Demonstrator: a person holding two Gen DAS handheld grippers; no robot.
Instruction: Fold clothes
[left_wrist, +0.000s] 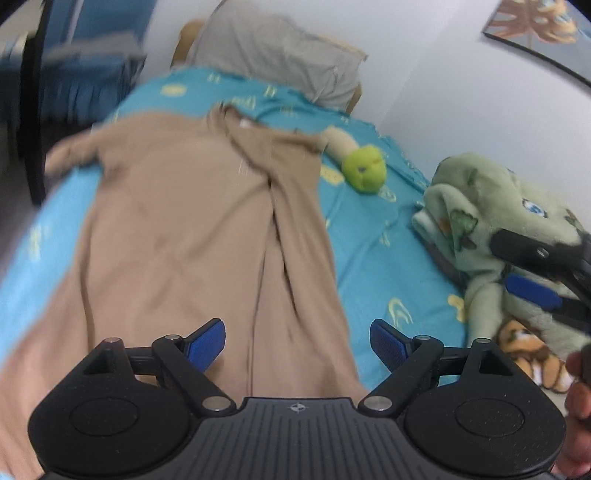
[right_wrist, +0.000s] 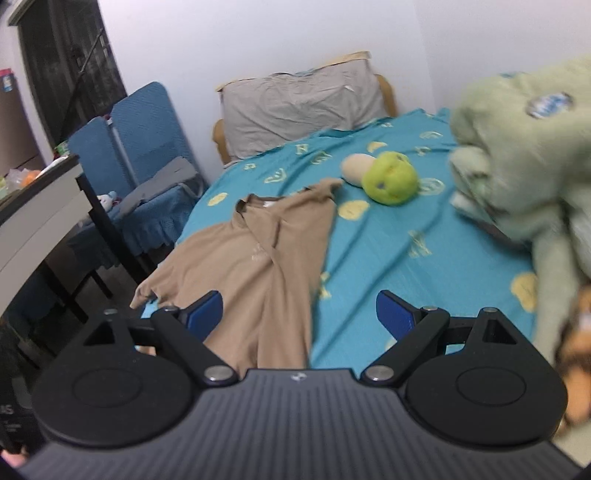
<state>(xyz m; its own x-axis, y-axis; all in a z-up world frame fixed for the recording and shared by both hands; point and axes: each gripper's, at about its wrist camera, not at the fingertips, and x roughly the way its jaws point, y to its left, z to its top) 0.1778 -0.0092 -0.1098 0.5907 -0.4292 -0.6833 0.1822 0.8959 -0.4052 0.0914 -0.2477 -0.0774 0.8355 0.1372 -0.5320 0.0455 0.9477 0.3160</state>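
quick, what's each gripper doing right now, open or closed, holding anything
Left hand-held gripper: open, holding nothing, above the tan shirt.
Right hand-held gripper: open, holding nothing.

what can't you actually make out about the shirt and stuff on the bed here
- Tan shirt: its hem is hidden behind the left gripper in the left wrist view; motion blur smears its folds.
- Small print on the shirt's chest: too small to read in the right wrist view.
- Green blanket: blurred, cut off by the right edge beyond the right gripper.
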